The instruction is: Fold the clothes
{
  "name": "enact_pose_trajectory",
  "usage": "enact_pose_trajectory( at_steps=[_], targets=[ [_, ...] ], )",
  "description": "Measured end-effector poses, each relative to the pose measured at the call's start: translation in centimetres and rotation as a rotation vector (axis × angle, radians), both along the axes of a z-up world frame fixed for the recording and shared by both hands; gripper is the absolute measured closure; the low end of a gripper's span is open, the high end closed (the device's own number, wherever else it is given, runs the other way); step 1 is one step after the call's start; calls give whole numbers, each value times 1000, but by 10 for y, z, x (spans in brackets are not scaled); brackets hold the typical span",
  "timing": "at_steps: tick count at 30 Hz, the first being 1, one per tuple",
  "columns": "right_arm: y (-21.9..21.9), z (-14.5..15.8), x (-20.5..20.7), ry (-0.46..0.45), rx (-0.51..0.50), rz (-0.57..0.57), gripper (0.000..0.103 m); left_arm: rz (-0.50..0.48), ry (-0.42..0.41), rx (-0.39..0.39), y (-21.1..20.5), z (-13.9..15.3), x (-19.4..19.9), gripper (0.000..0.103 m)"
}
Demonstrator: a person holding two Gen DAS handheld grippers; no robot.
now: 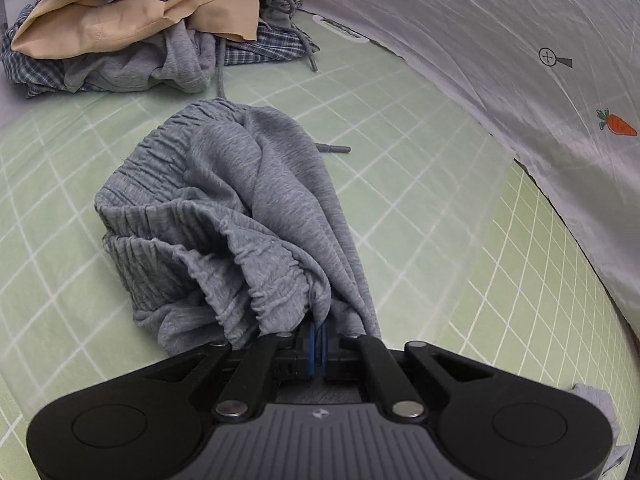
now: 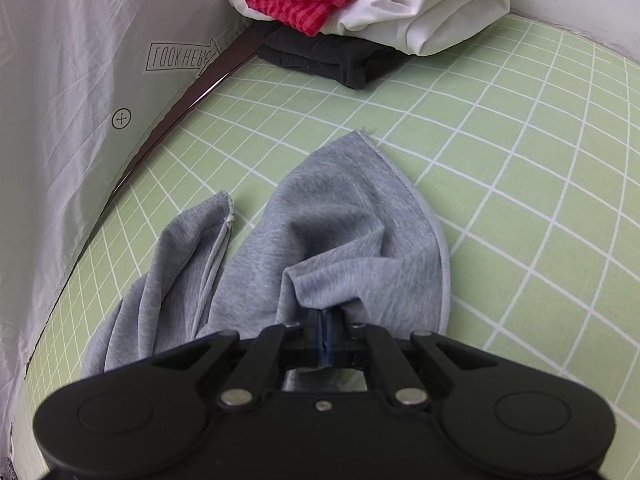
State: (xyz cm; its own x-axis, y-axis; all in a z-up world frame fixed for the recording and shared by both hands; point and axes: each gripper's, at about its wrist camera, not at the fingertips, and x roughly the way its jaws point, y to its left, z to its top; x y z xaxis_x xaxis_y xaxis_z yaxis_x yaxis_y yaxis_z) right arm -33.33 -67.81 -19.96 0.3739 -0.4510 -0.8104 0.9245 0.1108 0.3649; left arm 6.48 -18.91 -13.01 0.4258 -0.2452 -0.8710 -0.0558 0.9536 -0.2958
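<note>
Left wrist view: the left gripper (image 1: 319,330) has its 2 blue-padded fingers (image 1: 313,338) clenched on a bunched fold of the grey sweat shorts (image 1: 240,216), at the gathered elastic waistband. The garment rises from the fingers and drapes ahead of them onto the green grid sheet (image 1: 440,208). A grey drawstring tip (image 1: 334,149) lies on the sheet beyond the shorts, ahead and slightly right of the fingers. Far ahead and to the left sits an unsorted clothes pile (image 1: 140,28) of beige, plaid and grey items. A white printed cloth (image 1: 500,40) with a carrot print (image 1: 618,123) runs along the right side.

Right wrist view: the right gripper (image 2: 323,320) has its 2 fingers (image 2: 326,336) clenched on a fold of the same grey shorts (image 2: 340,236), whose hemmed legs spread ahead and left of the fingers on the sheet. Far ahead lies a stack (image 2: 360,4) of red checked, white and black garments. A white cloth reading "LOOK HERE" (image 2: 180,58) stands far left.
</note>
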Motion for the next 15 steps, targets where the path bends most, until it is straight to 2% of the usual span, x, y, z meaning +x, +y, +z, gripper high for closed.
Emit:
enact_pose_trajectory(
  at_steps=[9,15],
  targets=[
    [-55,-3,60,25,-40,81,101,-26,-47,-19,-55,-6,72,101],
    [-69,5,73,11,-76,78,101,-6,-68,-49,-54,8,72,101]
  ],
)
